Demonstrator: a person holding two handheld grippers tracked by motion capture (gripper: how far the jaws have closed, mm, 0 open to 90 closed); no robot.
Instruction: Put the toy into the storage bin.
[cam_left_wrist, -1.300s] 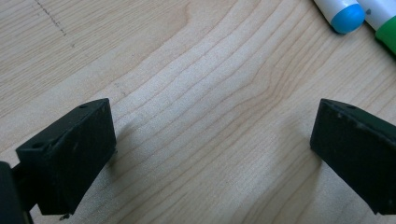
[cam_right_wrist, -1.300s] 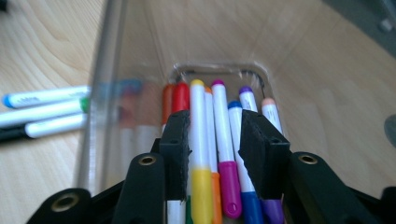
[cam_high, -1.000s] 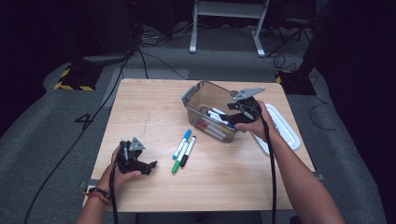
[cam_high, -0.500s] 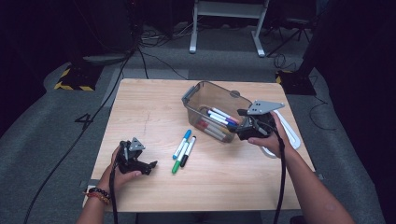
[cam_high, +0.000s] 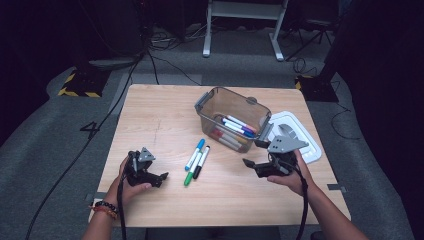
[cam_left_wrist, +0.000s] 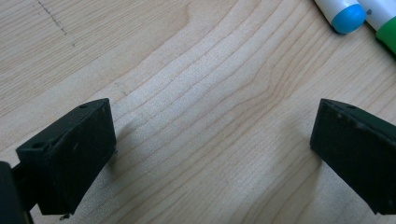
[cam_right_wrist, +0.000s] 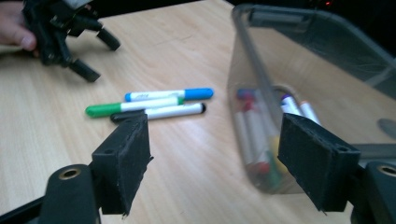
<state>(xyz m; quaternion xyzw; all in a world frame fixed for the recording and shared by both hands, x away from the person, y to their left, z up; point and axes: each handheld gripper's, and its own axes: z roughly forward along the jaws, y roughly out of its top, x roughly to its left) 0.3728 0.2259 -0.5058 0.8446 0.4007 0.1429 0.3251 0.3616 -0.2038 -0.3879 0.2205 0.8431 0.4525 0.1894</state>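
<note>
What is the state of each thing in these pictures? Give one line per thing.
Clear bin: upright, lid off, markers inside.
White lid: flat on table beside bin.
Three markers: capped, lying together on table.
Left gripper: open, empty.
Right gripper: jaws just opened, empty.

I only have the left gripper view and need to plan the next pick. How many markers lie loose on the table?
Observer: Three, side by side: blue marker, green marker, black marker.
Operator: Where is the bin?
Observer: The bin stands right of them, with more markers inside.
Operator: And the right gripper?
Observer: The right gripper is by the bin's near side. Its jaws have just been opening, with nothing between them.
</note>
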